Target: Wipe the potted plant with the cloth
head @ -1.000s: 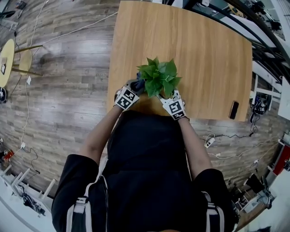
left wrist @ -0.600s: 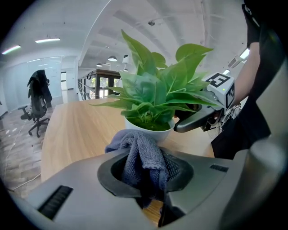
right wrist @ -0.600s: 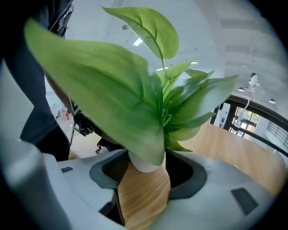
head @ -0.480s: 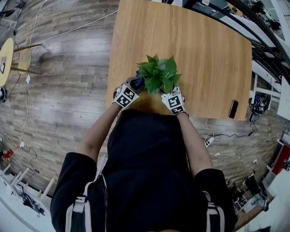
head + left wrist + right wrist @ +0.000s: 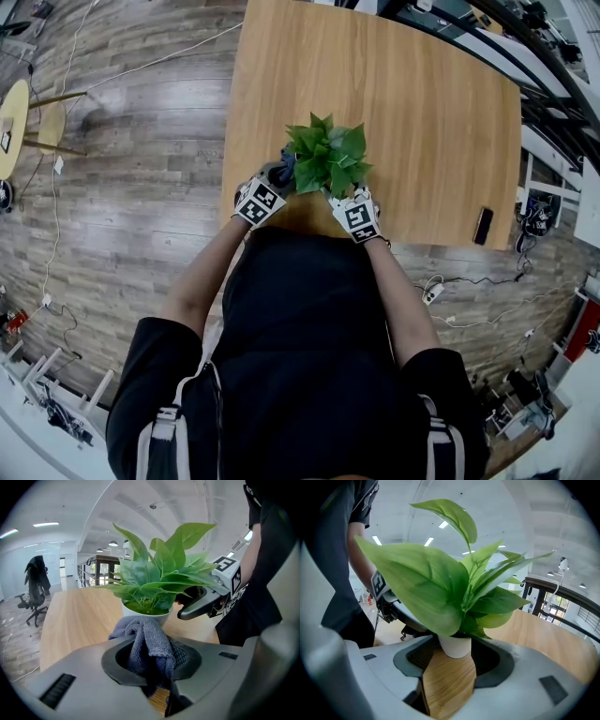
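Observation:
A leafy green potted plant [image 5: 326, 157] in a white pot [image 5: 146, 616] stands near the front edge of the wooden table [image 5: 422, 112]. My left gripper [image 5: 277, 176] is at the plant's left side, shut on a bunched grey cloth [image 5: 148, 641] that touches the pot's lower front. On the opposite side, my right gripper [image 5: 457, 657] has its jaws on either side of the pot [image 5: 453, 647], shut on it. The leaves [image 5: 426, 588] spread over both grippers and hide the pot in the head view.
A black phone [image 5: 484, 226] lies near the table's right front corner. A yellow round stool [image 5: 13, 124] and cables are on the wooden floor at the left. An office chair [image 5: 35, 595] stands beyond the table's far side.
Both grippers and the plant have shifted only slightly. The right gripper has edged a little to the left at the pot. The cloth stays held at the plant's left side.

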Action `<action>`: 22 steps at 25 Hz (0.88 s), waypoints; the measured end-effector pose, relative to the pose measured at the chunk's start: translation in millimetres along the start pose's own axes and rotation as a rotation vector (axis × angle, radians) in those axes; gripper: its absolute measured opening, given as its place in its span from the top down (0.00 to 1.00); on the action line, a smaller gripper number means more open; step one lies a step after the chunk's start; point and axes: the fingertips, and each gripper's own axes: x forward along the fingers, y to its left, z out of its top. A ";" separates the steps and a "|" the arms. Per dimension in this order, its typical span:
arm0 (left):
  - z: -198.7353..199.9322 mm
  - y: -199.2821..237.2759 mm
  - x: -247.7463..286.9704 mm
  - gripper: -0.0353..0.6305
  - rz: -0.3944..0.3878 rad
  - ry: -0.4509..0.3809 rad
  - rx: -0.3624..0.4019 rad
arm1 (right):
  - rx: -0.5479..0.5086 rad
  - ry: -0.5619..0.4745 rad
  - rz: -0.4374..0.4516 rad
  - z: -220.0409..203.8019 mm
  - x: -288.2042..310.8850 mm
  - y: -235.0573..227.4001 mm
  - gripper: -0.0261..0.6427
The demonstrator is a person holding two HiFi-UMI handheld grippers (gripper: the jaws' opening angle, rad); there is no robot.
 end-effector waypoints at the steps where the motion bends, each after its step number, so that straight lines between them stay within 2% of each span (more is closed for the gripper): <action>1: -0.4 -0.3 0.5 0.78 -0.007 0.003 0.004 | 0.009 -0.005 0.001 -0.7 -1.3 1.8 0.58; 5: -3.7 0.7 -0.3 0.78 -0.011 0.018 0.004 | 0.030 -0.010 0.000 -2.8 -3.5 7.0 0.58; 8: -6.2 9.7 -5.9 0.78 0.022 0.024 -0.017 | 0.073 -0.007 -0.019 -5.5 0.3 2.2 0.58; 11: -4.9 15.2 -4.3 0.78 0.048 0.022 -0.038 | 0.059 -0.012 -0.042 -4.2 0.1 -11.1 0.58; 16: 0.9 18.2 -2.0 0.78 0.056 0.020 -0.025 | 0.048 -0.024 0.006 7.0 7.1 -5.9 0.58; 22: 5.9 0.8 -7.4 0.78 0.024 -0.006 0.003 | 0.075 -0.026 -0.029 7.0 8.8 -6.2 0.58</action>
